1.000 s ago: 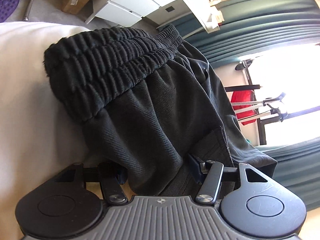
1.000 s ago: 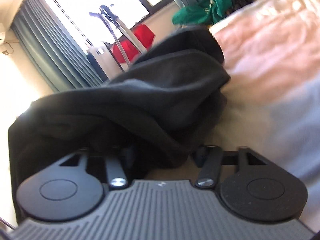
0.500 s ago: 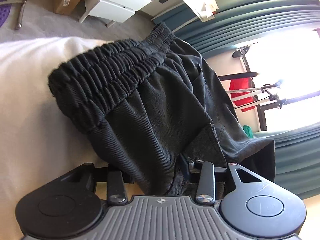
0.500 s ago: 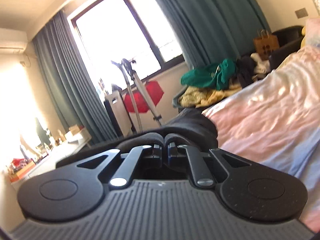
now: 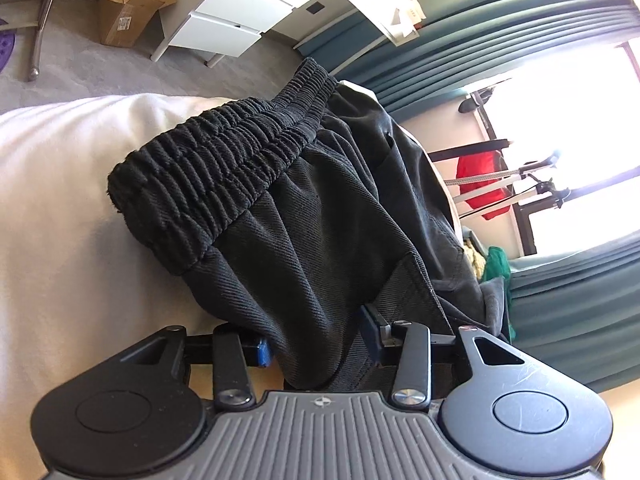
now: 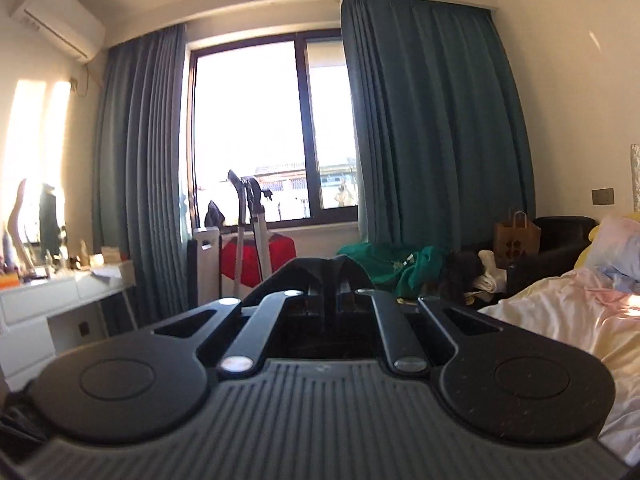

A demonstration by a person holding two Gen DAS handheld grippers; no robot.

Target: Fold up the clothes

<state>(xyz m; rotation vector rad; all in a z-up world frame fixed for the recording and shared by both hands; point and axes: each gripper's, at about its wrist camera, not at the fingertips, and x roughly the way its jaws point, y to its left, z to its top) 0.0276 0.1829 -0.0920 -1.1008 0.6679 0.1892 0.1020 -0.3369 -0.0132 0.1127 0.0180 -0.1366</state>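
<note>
Black shorts (image 5: pixel 304 216) with a ribbed elastic waistband (image 5: pixel 224 172) lie folded on the white bed (image 5: pixel 60 208) in the left wrist view. My left gripper (image 5: pixel 316 344) is open, its fingers on either side of the near edge of the shorts, with cloth bunched between them. My right gripper (image 6: pixel 328 276) is shut and empty, lifted off the bed and pointing at the window. The shorts do not show in the right wrist view.
A white desk (image 6: pixel 60 292) stands at the left, with a cardboard box (image 5: pixel 128 12) on the floor near it. A heap of green and other clothes (image 6: pixel 404 268) lies under the window. Rumpled pink and white bedding (image 6: pixel 560 320) is at the right.
My right gripper let go of the shorts, shut and rose away from the bed to face the window. My left gripper stayed open around the shorts' edge and drew back slightly.
</note>
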